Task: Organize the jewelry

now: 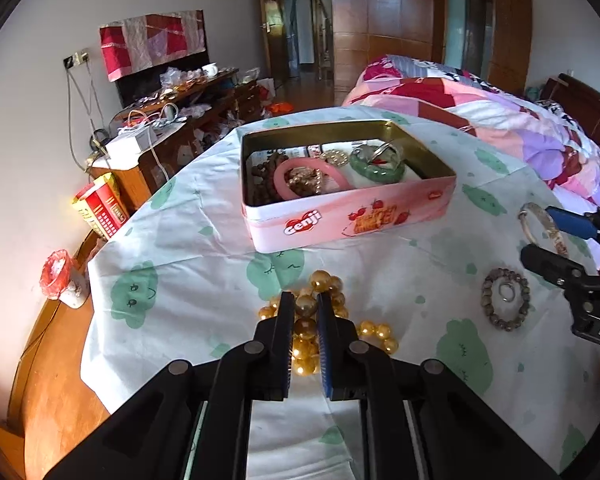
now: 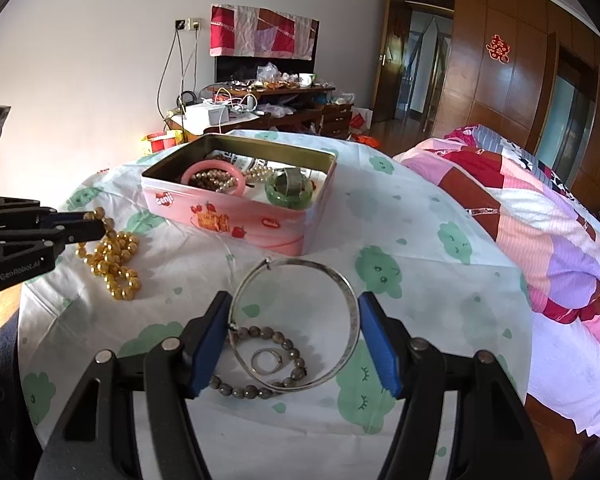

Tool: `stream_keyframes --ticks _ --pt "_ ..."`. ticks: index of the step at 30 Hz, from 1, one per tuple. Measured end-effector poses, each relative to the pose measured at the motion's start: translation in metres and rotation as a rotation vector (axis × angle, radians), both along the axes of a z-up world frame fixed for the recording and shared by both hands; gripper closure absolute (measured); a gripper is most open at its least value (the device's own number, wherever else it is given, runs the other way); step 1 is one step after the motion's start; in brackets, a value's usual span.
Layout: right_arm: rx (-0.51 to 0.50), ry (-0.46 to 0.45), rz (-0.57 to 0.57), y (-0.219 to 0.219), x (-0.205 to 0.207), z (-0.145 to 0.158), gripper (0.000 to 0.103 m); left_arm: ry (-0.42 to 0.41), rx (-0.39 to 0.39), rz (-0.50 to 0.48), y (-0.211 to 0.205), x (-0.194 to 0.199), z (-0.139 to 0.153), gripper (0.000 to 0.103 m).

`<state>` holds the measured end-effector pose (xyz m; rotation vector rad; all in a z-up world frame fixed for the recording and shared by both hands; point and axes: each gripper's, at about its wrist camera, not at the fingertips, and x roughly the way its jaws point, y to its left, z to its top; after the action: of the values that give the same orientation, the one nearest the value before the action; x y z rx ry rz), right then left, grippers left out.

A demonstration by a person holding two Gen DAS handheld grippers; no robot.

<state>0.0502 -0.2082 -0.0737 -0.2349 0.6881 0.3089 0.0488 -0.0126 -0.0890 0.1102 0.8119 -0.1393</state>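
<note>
A pink Genji tin (image 1: 352, 220) (image 2: 228, 216) stands open on the table, holding a pink bangle (image 1: 312, 178), a green bangle (image 1: 376, 164), pearls and dark beads. My left gripper (image 1: 305, 304) (image 2: 94, 226) is shut on the gold bead necklace (image 1: 320, 320) (image 2: 112, 256), which lies heaped on the cloth in front of the tin. My right gripper (image 2: 292, 308) (image 1: 540, 232) holds a silver bangle (image 2: 300, 320) (image 1: 540, 226) between its blue fingers, above a grey bead bracelet (image 2: 260, 360) (image 1: 506, 304) with a ring (image 2: 265, 360) inside it.
The table wears a white cloth with green prints (image 1: 180, 248). A bed with a patchwork quilt (image 2: 520, 208) lies to the right. A cluttered wooden dresser (image 1: 172, 120) stands against the far wall. A red-topped jar (image 1: 60, 276) sits on the floor at the left.
</note>
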Motion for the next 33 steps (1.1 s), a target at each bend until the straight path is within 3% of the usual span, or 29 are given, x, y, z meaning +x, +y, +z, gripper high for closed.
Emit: stream_keyframes --ticks 1,3,4,12,15,17,19,28,33 --pt "0.001 0.001 0.0 0.0 0.0 0.0 0.036 0.009 0.0 0.01 0.0 0.001 -0.002 0.061" --pt "0.002 0.0 0.001 -0.001 0.0 0.0 0.036 0.001 0.017 0.041 -0.001 0.0 -0.006 0.026" --pt "0.001 0.003 0.003 -0.001 0.001 -0.001 0.036 -0.023 0.028 0.055 -0.002 -0.002 -0.007 0.023" --pt "0.016 0.011 0.008 -0.005 0.0 -0.006 0.036 0.084 0.016 0.051 -0.004 0.014 -0.032 0.024" --pt "0.021 0.012 0.009 -0.007 0.0 -0.008 0.036 0.088 -0.027 0.023 -0.004 0.014 -0.032 0.066" --pt "0.023 0.01 0.009 -0.007 -0.001 -0.008 0.036 0.091 -0.024 0.008 -0.006 0.013 -0.03 0.08" --pt "0.023 0.005 0.011 -0.007 -0.002 -0.008 0.036 0.088 -0.052 0.009 -0.003 0.011 -0.026 0.082" --pt "0.037 -0.063 -0.006 -0.007 -0.005 0.009 0.036 -0.122 0.047 0.043 0.004 -0.002 0.026 0.083" --pt "0.044 -0.116 -0.021 -0.006 -0.004 0.021 0.036 -0.19 0.087 0.045 0.004 0.001 0.044 0.082"
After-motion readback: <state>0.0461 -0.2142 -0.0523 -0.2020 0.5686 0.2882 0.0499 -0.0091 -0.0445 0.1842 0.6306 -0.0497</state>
